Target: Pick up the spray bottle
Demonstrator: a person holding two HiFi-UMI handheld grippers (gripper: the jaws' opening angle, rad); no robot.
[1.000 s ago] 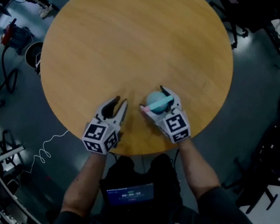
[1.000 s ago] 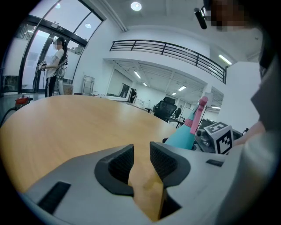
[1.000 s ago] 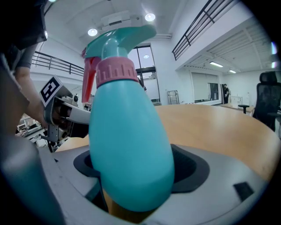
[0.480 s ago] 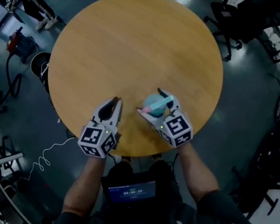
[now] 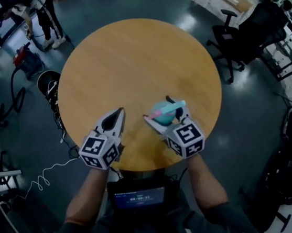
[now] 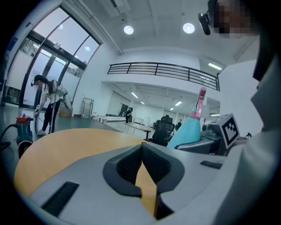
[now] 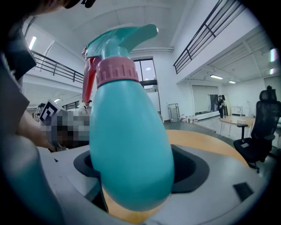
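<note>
We've got the spray bottle pinched at its belly between the right gripper jaws, long axis upright, above the table near edge. The left gripper sits just left of it, jaws pressed together, empty.

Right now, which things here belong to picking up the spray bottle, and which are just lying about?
Part of the job: spray bottle; right gripper, fingers shut on it; round wooden table beneath.

Just about: left gripper, shut and empty; red vacuum, office chair and white coiled cable on the floor.
</note>
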